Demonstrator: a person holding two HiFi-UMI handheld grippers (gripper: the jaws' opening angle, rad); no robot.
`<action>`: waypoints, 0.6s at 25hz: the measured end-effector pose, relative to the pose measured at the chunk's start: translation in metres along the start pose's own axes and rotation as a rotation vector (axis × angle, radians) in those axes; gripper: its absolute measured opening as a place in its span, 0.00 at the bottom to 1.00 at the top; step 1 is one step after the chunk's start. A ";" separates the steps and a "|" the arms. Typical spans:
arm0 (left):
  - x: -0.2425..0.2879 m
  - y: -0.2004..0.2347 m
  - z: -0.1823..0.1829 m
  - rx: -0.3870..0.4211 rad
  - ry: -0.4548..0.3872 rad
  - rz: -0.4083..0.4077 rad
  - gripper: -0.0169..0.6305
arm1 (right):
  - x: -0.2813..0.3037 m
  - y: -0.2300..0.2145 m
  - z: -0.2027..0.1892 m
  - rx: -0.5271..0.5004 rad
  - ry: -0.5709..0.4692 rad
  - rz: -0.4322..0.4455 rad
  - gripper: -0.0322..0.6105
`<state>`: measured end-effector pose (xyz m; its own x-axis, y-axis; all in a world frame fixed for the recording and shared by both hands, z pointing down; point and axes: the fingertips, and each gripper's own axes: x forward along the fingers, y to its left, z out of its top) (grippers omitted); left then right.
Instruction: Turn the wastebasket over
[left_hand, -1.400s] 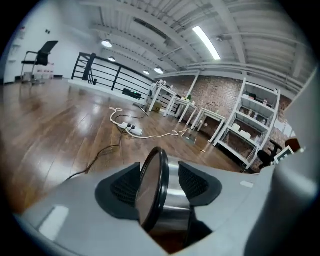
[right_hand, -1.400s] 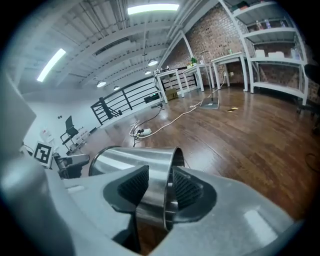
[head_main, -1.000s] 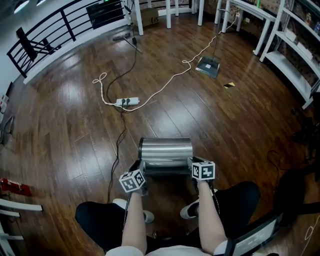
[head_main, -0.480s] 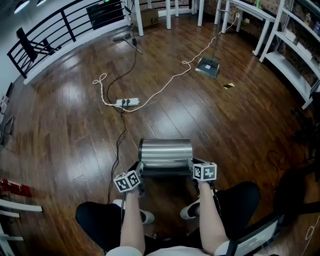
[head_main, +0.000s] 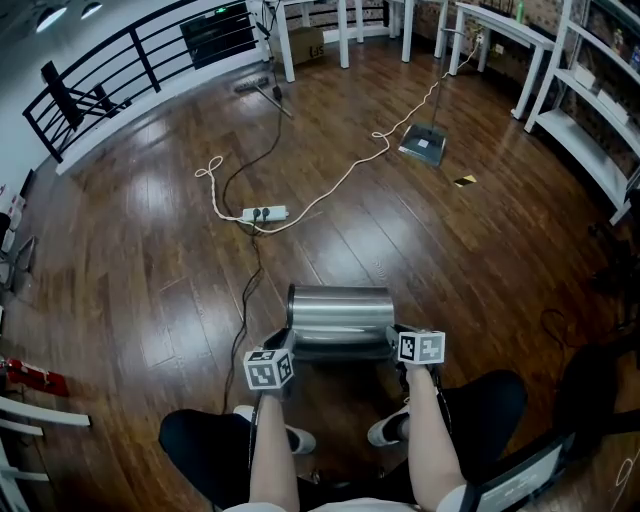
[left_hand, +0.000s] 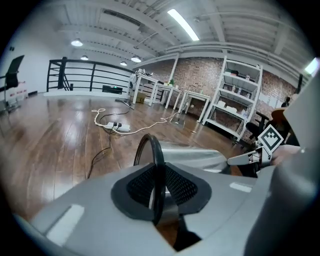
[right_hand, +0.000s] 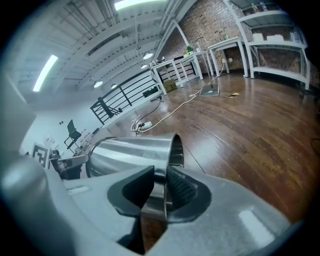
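- A shiny stainless-steel cylindrical wastebasket (head_main: 340, 312) lies on its side on the dark brown plank floor (head_main: 150, 250). Its long axis runs left to right, just in front of the seated person's knees.
- The left gripper (left_hand: 157, 187) is at the wastebasket's left end, with its grey jaws closed tight on the black ring (left_hand: 156, 160) that edges that end. The ring stands upright between the two ribbed black pads, one pad pressing on each face, and it rises well above the jaws.
- From the left gripper view, the steel body stretches away to the right behind the ring, towards the other gripper and its marker cube.
- The right gripper (right_hand: 160, 192) is at the wastebasket's right end. Its jaws have just been closing and now pinch the thin steel edge of that end. One pad sits inside the wall and one outside, and the wall stands upright in the narrow gap between them.
- In the right gripper view, the curved steel side runs off to the left from the jaws.
- From the head view, both grippers reach forward and down, one at each end, with the cylinder spanning the space between them.
- Whether the wastebasket's underside rests on the floor I cannot tell.
- A white power strip (head_main: 264, 213) with its pale cable lies on the floor well beyond the wastebasket.
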<state>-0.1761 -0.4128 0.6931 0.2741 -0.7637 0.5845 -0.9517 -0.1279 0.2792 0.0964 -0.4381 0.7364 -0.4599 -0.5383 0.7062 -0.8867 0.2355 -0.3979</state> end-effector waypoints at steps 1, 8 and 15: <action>-0.002 -0.003 0.007 0.029 0.000 0.002 0.14 | 0.000 0.000 -0.001 0.022 -0.008 0.008 0.15; -0.030 -0.032 0.068 0.281 -0.057 0.015 0.14 | 0.024 0.012 -0.038 0.178 0.042 0.109 0.16; -0.026 -0.132 0.024 0.632 0.031 -0.193 0.13 | 0.089 0.115 -0.164 0.307 0.280 0.331 0.04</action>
<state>-0.0615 -0.3912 0.6224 0.4431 -0.6726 0.5927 -0.7806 -0.6146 -0.1139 -0.0541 -0.3263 0.8499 -0.7450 -0.2289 0.6266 -0.6566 0.0860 -0.7493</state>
